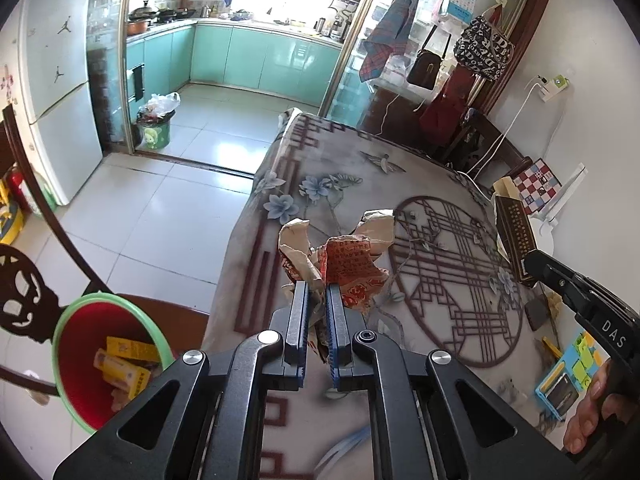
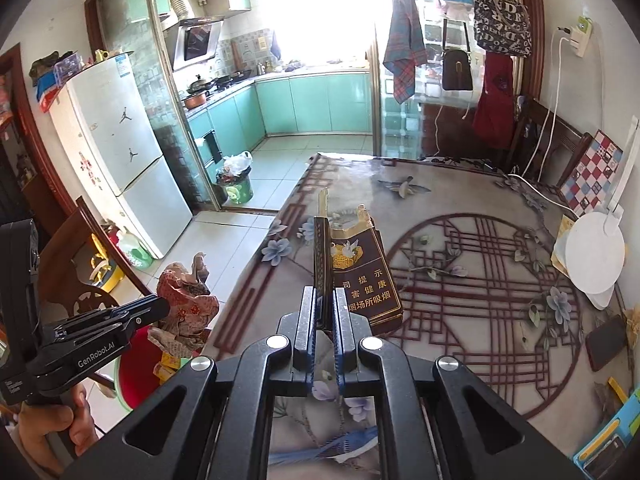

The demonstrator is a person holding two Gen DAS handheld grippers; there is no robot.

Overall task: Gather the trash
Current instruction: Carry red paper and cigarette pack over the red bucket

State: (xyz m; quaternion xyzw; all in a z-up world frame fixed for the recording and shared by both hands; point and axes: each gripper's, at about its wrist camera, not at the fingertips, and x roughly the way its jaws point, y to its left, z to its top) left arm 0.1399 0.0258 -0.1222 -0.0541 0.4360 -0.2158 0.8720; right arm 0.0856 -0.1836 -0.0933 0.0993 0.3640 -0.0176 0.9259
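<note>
My left gripper (image 1: 318, 286) is shut on a crumpled red and tan paper wrapper (image 1: 346, 266), held above the table's left side. That wrapper (image 2: 186, 304) also shows at the left of the right wrist view, pinched by the left gripper (image 2: 166, 308). My right gripper (image 2: 324, 292) is shut on a flattened dark cigarette carton (image 2: 362, 276) with gold print, lifted over the table. The carton (image 1: 516, 236) and the right gripper (image 1: 534, 260) appear at the right of the left wrist view. A red bin with a green rim (image 1: 100, 356) stands on the floor at lower left, holding yellow boxes.
The table wears a grey patterned cloth (image 2: 460, 280). At its right edge lie a white fan (image 2: 596, 256), a dark phone (image 2: 606, 342) and a blue box (image 1: 566, 380). A dark wooden chair (image 1: 24, 280) stands by the bin. A green kitchen bin (image 1: 154, 128) sits by the doorway.
</note>
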